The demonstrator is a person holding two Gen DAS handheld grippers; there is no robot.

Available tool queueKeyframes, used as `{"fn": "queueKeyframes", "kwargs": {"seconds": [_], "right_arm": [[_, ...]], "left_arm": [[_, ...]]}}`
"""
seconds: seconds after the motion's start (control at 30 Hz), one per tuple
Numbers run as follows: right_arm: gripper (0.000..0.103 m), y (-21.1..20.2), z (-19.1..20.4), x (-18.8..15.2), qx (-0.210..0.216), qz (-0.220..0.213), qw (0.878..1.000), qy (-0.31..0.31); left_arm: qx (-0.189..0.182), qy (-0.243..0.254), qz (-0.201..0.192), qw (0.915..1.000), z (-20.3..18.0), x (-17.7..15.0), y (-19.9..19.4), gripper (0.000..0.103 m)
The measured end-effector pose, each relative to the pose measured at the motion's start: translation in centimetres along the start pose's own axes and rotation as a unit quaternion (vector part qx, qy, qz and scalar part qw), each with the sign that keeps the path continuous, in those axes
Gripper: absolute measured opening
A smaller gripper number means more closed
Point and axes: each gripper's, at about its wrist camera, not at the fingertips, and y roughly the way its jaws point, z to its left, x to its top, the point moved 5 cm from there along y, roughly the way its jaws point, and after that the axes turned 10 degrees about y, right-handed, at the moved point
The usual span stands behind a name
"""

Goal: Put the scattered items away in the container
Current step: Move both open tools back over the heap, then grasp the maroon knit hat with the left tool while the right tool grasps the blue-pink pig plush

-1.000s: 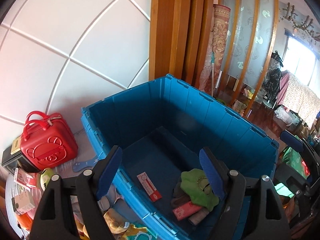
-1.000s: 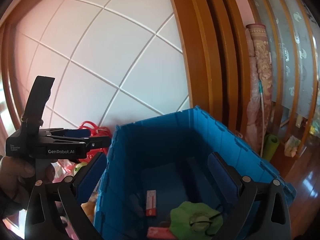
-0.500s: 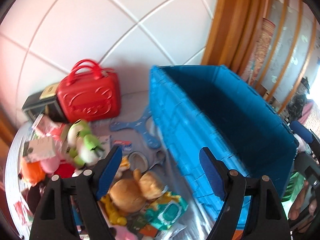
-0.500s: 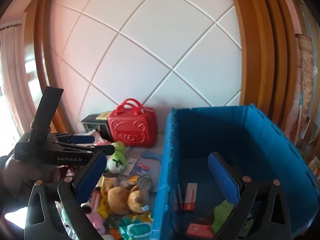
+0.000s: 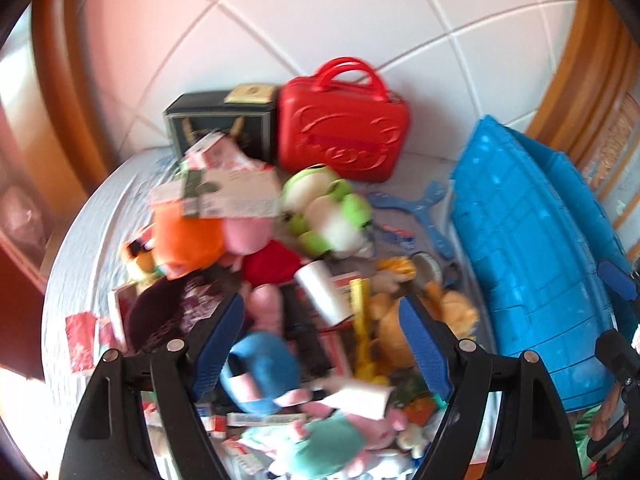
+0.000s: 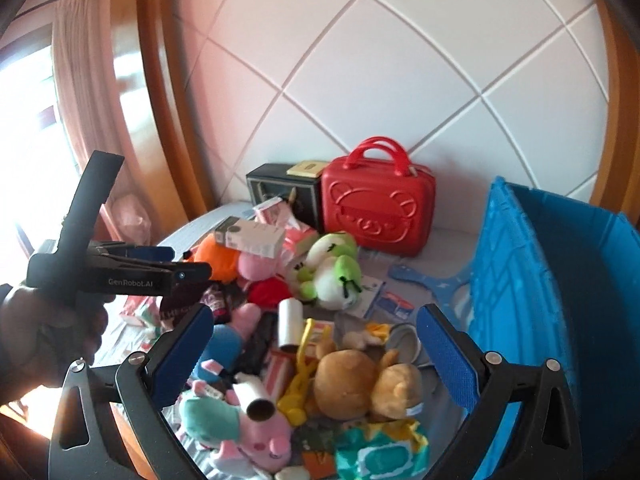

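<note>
My left gripper (image 5: 320, 340) is spread wide with nothing between its blue pads, tilted down over the heap of scattered items; my right gripper (image 6: 314, 354) is likewise wide apart and empty, hanging over the same heap from nearer the bin. In the right wrist view I can see my own left hand (image 6: 48, 336) wrapped around the left tool's handle at the edge of the frame. Directly under the left pads lie a blue soft toy (image 5: 260, 364), a white roll (image 5: 322, 294) and a pink plush (image 5: 266, 306); between the right pads sit a brown plush bear (image 6: 346, 382), a yellow plastic piece (image 6: 298, 376) and, lower down, a green wipes pack (image 6: 380, 454). Further out are a green frog plush (image 6: 332, 270), an orange plush (image 5: 188, 238), a white carton (image 6: 250, 236) lying on top of the pile, and against the wall a red case (image 6: 378, 210) beside a black box (image 6: 282, 190). The blue container (image 6: 516, 280) stands just beside the pile, on the right of both views, its open mouth facing up. I judge this to be the reach for the next pick, with most of the clutter not yet stowed. The left view is smeared, so exact contact there I cannot tell. Next I should settle each tool on one item, the roll or blue toy for the left and the bear for the right, lower until the pads straddle it, then squeeze without snagging neighbours.
</note>
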Motion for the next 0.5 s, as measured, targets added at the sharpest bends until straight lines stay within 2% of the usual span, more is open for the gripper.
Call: {"fn": "queueKeyframes", "kwargs": {"seconds": [0.23,0.5], "right_arm": [[0.103,6.4,6.9,-3.5,0.022,0.056,0.998,-0.029],[0.103,14.2,11.7,-8.9,0.021,0.123,0.991,-0.046]], "left_arm": [[0.027,-0.042,0.041,0.9979,9.9,-5.5,2.2,0.079],[0.025,-0.067,0.087,0.9937,16.4,-10.5,6.2,0.079]]}}
